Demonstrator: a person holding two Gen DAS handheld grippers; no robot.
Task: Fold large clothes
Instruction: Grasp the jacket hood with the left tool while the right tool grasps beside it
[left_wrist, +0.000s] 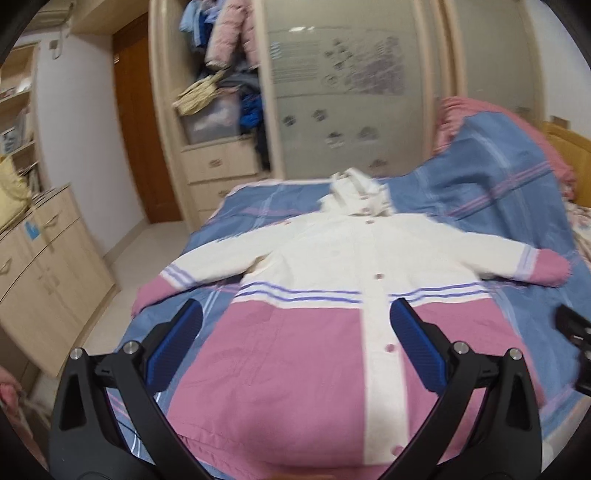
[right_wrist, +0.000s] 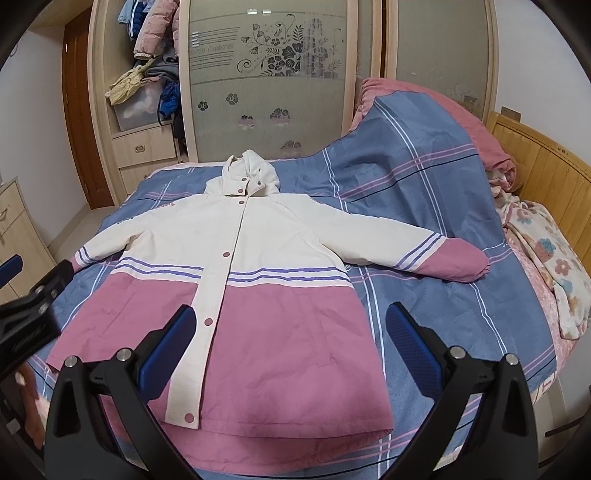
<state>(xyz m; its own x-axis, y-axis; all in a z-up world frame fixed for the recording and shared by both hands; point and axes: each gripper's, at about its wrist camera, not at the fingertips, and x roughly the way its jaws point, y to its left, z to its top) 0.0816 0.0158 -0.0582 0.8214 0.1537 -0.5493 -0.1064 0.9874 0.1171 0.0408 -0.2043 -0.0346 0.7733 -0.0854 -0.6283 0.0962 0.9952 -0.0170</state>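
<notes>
A bed (right_wrist: 424, 206) covered in a blue plaid sheet with pink and white lines fills the middle of the room, its foot close to a tall wardrobe (right_wrist: 266, 74) with frosted, flower-printed sliding doors. A strip of pale floor (left_wrist: 122, 266) runs along the bed's left edge, between it and a light wood cabinet (left_wrist: 48, 266). On the right a slatted wooden headboard (right_wrist: 543, 173) closes off that side, with the sheet heaped over a pink quilt (right_wrist: 443, 107) and a floral blanket (right_wrist: 554, 258) bunched below it.

The jacket (right_wrist: 266, 236) lies flat and face up on the sheet, snapped shut, hood pointing toward the wardrobe, both sleeves spread outward. Its fabric is smooth and lightly creased: cream above, pink below, with purple stripes at the join and at the pink cuffs. The hem sits nearest the cameras, near the bed's edge.

The left gripper (left_wrist: 295, 317) hovers over the pink lower half, its blue ribbed pads spread wide and holding nothing. The right gripper (right_wrist: 291, 321) hangs likewise over the hem area, jaws wide apart and empty, with bare sheet showing to the jacket's right.
</notes>
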